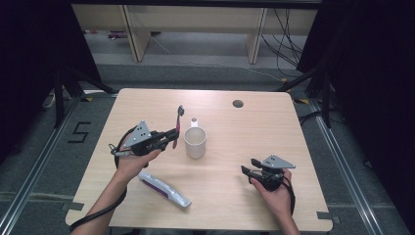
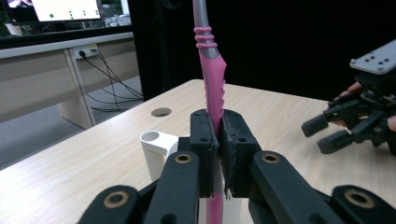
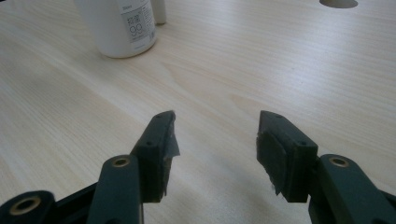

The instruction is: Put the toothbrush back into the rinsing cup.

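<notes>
- The left gripper (image 1: 174, 133) is squeezing a pink toothbrush (image 1: 178, 119) tight between its two black jaws.
- In the left gripper view, the toothbrush (image 2: 212, 88) stands up straight out of the left gripper (image 2: 218, 140). The pink handle goes up and turns grey near the top.
- In the high view, the toothbrush is held above the table (image 1: 244, 137), just to the left of a white cup (image 1: 195, 142). Its dark brush end points up and away from the person.
- The right gripper (image 1: 248, 169) rests low by the table's right side, well apart from the toothbrush. Its jaws are spread wide with nothing between them, as the right gripper view (image 3: 215, 140) shows.
- A white and purple tube (image 1: 164, 188) lies on the table near the left arm.
- The top of the toothbrush is cut off in the left gripper view, so the bristles cannot be seen there.
- The jaws cover the low part of the handle.
- The cup (image 2: 156, 151) is partly hidden behind the jaws.
- The cup (image 3: 122, 25) is cut off at the top in the right gripper view. The print on its label is too small to read.
</notes>
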`<state>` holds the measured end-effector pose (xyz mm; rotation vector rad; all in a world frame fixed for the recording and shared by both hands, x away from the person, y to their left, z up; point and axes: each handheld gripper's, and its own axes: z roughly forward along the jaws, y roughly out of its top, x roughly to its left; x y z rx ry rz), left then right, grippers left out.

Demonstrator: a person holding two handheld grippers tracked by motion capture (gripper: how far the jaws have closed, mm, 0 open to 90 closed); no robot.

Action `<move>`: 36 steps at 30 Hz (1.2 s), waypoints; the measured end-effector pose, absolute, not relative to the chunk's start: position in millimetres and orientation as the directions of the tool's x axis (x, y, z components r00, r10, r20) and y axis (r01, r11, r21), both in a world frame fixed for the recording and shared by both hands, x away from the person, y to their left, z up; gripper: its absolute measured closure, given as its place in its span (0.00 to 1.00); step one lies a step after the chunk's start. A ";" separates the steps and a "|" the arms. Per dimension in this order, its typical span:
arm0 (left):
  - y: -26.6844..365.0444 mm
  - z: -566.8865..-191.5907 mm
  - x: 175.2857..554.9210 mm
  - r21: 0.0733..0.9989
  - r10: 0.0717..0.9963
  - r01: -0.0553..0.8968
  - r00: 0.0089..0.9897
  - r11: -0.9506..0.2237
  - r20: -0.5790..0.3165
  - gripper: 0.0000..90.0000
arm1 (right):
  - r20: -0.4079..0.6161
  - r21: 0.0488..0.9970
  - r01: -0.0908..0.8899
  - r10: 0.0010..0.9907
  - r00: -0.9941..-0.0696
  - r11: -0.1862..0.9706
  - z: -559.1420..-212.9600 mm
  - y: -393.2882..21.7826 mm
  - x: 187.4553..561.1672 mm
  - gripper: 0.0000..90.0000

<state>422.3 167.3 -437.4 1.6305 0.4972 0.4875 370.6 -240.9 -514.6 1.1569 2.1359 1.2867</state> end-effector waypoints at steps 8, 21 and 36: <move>164.9 -431.9 426.6 0.997 0.604 0.031 0.797 -0.078 0.022 0.93 | 0.091 0.858 0.458 0.809 -0.581 0.233 -513.8 -240.5 369.1 0.53; 159.8 -425.1 433.8 0.999 0.621 0.028 0.784 -0.047 0.007 0.93 | 0.053 0.876 0.413 0.802 -0.595 0.249 -514.0 -243.4 370.1 0.53; 154.1 -420.1 445.2 1.000 0.638 0.030 0.770 -0.006 -0.019 0.93 | 0.087 0.873 0.435 0.806 -0.585 0.221 -513.5 -241.7 366.3 0.54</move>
